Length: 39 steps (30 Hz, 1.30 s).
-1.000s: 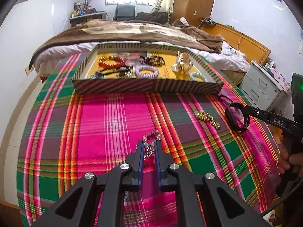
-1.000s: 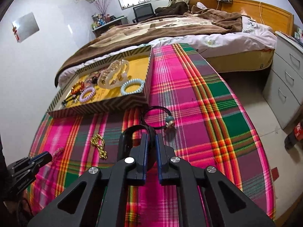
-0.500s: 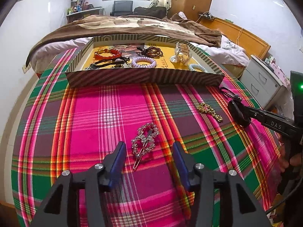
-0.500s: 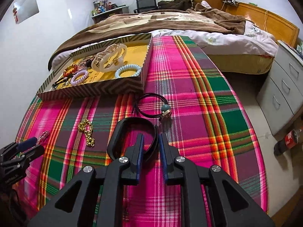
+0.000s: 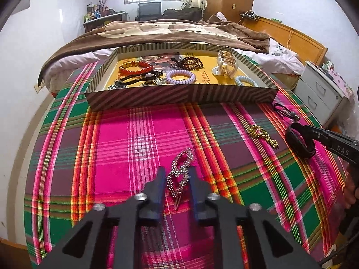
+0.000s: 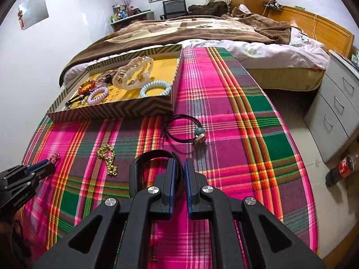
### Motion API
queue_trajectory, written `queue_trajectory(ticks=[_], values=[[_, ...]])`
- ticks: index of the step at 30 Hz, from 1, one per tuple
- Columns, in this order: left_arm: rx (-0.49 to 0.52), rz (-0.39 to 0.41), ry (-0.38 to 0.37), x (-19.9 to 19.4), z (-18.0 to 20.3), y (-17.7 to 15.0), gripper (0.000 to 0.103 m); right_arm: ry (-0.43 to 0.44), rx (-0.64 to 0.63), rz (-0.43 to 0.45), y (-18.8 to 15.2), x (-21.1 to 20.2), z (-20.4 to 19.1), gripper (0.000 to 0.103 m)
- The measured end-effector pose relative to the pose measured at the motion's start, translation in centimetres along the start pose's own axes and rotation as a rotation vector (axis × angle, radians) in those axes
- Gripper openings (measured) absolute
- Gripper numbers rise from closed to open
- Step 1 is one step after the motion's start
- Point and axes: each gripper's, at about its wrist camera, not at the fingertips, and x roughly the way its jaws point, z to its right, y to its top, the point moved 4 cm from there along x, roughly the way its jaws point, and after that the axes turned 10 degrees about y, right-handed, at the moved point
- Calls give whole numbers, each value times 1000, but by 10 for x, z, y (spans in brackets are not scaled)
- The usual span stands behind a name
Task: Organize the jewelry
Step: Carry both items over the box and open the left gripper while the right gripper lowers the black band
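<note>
A silver rhinestone hair clip [image 5: 179, 174] lies on the plaid cloth between my left gripper's [image 5: 177, 170] fingers. The jaws are closing on it and both pads touch its sides. My right gripper [image 6: 179, 163] is shut on a black band [image 6: 152, 157], whose loop sticks out to the left of the fingers. In the left wrist view the black band [image 5: 299, 143] hangs from the right gripper [image 5: 298, 132] at the far right. The striped tray [image 5: 179, 94] at the back holds bracelets, coil hair ties and a clear claw clip [image 5: 226, 65].
A gold bead chain [image 5: 262, 134] and a black hair tie with a teal bead [image 6: 186, 130] lie loose on the cloth in front of the tray. A bed stands behind the table, grey drawers [image 6: 336, 107] to the right, a cola bottle [image 6: 341, 170] on the floor.
My left gripper let go of the hair clip, opened wide over it, then closed around its middle. The right jaws loosened slightly on the black band and closed again.
</note>
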Motion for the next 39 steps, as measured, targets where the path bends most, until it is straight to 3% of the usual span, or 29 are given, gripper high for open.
queue_trajectory(ticks=[2, 19, 29, 39], values=[[-4, 6, -5, -3, -1, 2, 11, 11, -4, 9, 1, -4, 0, 8], [-24, 76, -31, -27, -14, 37, 11, 59, -27, 100, 41, -30, -11, 8], [-16, 153, -41, -25, -14, 100, 11, 73, -28, 142, 108, -16, -6, 8], [-35, 143, -53, 27, -16, 158, 11, 45, -54, 125, 173, 34, -1, 8]])
